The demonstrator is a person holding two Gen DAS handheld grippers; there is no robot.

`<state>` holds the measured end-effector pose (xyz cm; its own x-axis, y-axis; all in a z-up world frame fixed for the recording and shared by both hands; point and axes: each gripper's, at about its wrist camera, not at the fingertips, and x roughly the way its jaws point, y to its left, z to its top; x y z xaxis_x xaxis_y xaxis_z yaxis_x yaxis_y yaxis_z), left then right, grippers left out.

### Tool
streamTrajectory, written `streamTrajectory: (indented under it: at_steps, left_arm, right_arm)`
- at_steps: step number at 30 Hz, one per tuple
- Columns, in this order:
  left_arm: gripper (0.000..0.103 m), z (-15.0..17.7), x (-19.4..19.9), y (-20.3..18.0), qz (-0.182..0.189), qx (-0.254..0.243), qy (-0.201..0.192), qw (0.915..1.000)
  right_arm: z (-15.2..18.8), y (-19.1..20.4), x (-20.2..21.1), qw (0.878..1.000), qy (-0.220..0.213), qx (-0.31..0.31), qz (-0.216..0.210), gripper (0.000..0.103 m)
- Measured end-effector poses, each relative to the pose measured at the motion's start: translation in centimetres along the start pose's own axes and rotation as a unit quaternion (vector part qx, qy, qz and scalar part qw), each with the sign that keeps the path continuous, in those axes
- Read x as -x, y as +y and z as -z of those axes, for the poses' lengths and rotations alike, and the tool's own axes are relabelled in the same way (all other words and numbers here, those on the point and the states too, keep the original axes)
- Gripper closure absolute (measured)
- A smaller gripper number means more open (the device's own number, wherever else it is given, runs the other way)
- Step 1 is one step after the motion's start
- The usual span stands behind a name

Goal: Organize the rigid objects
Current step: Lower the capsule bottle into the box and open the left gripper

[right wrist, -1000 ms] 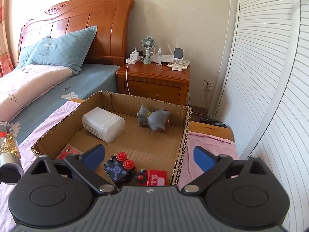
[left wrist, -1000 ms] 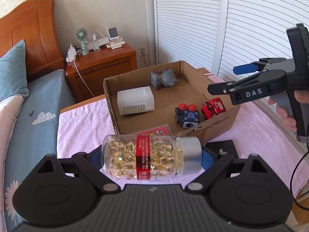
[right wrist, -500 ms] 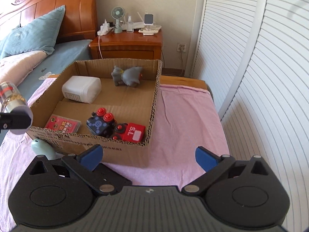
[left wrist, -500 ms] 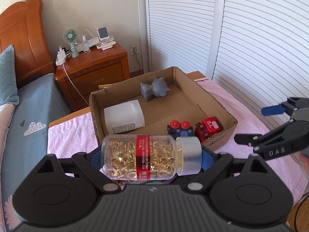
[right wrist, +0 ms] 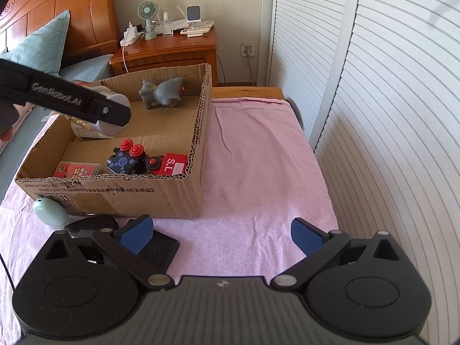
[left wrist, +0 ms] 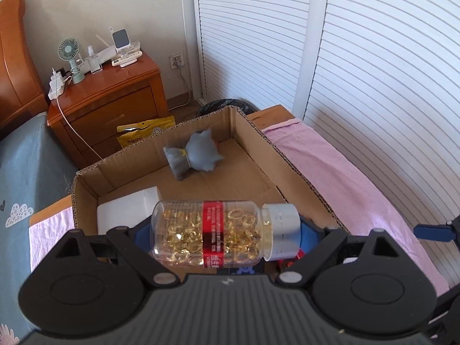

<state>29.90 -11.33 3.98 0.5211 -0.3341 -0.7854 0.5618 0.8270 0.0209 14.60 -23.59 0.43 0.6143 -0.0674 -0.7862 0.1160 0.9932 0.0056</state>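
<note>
While the capsule bottle (left wrist: 221, 234) lies crosswise, clamped end to end in the left gripper (left wrist: 225, 235), it hangs over the cardboard box (left wrist: 299, 181), presumably for dropping in. Right gripper (right wrist: 220, 235) waits spread, empty, above the pink cloth (right wrist: 258, 172).

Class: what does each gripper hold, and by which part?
Left gripper clamps the capsule bottle end to end, base and cap. Right gripper is open, holding nothing.
</note>
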Motion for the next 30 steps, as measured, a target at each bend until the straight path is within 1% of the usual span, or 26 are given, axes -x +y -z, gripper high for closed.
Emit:
streamTrajectory:
  at_steps: [3,6,9,12,17,22,26,30]
  left_arm:
    - [0.01,-1.2,-1.3,0.0,-0.004,0.016,-0.002,0.9999]
    - [0.007,-2.1,-1.8,0.7,-0.016,0.051,-0.015,0.9985]
    - [0.006,-1.8,-1.4,1.5,-0.001,0.072,-0.015,0.9973]
    - [0.006,-1.0,-0.6,1.9,-0.001,0.082,-0.009,0.9966]
    - [0.006,0.4,1.4,2.2,-0.007,0.081,-0.011,0.9967]
    - [0.006,2.3,4.2,2.3,-0.027,0.086,-0.032,0.9954]
    - [0.005,4.2,6.1,2.1,-0.038,0.08,-0.036,0.9954]
    - [0.003,6.9,7.1,1.4,-0.039,0.074,-0.032,0.996]
  right_arm:
    - [-0.1,-0.8,-0.3,1.0,0.002,-0.009,0.003,0.0]
    - [0.0,-1.4,-0.4,1.0,0.002,-0.021,-0.001,0.0]
    - [0.1,-1.7,-0.3,1.0,0.0,-0.023,-0.003,0.0]
    - [0.2,-1.7,-0.3,1.0,0.0,-0.023,-0.005,0.0]
    - [0.3,-1.3,0.1,1.0,-0.003,-0.021,-0.01,0.0]
    - [0.6,-0.7,1.0,1.0,-0.01,-0.018,-0.013,0.0]
    - [0.9,-0.4,1.5,1.0,-0.014,-0.014,-0.011,0.0]
    - [1.6,-0.1,1.7,1.0,-0.012,-0.014,-0.012,0.0]
